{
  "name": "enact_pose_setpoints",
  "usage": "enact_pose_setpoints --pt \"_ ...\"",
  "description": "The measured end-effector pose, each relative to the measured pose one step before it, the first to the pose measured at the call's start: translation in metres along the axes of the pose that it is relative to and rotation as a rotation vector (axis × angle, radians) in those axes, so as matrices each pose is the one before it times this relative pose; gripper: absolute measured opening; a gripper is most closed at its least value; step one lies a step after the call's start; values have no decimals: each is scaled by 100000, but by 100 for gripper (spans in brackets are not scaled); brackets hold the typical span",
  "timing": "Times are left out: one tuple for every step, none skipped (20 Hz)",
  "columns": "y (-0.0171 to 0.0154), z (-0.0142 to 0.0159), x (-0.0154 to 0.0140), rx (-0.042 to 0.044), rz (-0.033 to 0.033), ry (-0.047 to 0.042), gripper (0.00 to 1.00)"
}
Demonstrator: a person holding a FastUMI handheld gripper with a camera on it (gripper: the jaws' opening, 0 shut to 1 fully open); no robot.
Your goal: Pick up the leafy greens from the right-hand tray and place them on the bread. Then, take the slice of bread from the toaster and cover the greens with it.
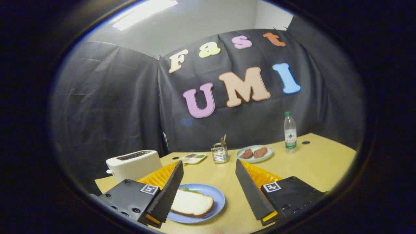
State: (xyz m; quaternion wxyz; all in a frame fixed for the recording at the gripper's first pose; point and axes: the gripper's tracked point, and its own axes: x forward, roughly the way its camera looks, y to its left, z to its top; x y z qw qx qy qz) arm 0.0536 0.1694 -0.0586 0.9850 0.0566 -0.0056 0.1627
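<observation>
plates (218,202) 2 | toaster (134,164) 1 | bottle (290,132) 1 | bread slice (191,203) 1 | meat pieces (247,153) 2

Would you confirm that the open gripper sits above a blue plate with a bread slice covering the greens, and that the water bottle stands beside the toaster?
Not quite: in the gripper view the water bottle stands beside the pale green plate, far from the toaster. The rest holds: open gripper, blue plate, bread slice over greens.

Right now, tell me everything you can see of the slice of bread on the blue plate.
The slice of bread lies flat on the blue plate, pale crumb up with a browner crust around its edge. A bit of leafy greens peeks out at its far edge. The left finger of the open tongs hides its left end; whether they touch cannot be told. The white toaster stands behind to the left.
</observation>
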Motion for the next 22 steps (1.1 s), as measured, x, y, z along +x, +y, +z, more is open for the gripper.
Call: enact_pose_setpoints --pt "-633 524 -341 -2784 -1785 -2432 100" --pt "-768 539 -359 -3158 -3250 -1418 100" --pt "-1178 89 -431 -3151 -4382 356 100" --pt "-645 247 -445 -3795 -2841 236 100" --pt "-398 505 -398 -4158 -1760 -1066 100" --pt "-587 471 -380 -4331 -2037 -1002 100" --pt "-528 296 -409 -3227 -1496 -619 100" --pt "-263 158 -495 -1287 -773 164 100" --pt "61 -16 -345 529 -12 274 100" --pt "60 181 -256 1822 506 42 100" --pt "138 389 -328 2311 1058 -722 100" --pt "-1 505 -273 1998 1304 -1353 100" --pt "-126 570 -413 1374 946 -1824 100" --pt "-349 435 -272 867 -124 -1535 100" --pt "-666 154 -220 131 -921 -809 100" --pt "-670 130 -222 -440 -1408 -621 100" --pt "-725 185 -252 -429 -1894 -493 100" --pt "-636 84 -172 -257 -1651 -211 100" --pt "-538 81 -212 130 -1313 -79 100" --pt "-509 -12 -138 283 -1025 177 100" --pt "-438 -71 -180 397 -933 291 100" --pt "-462 -98 -30 309 -802 410 100"
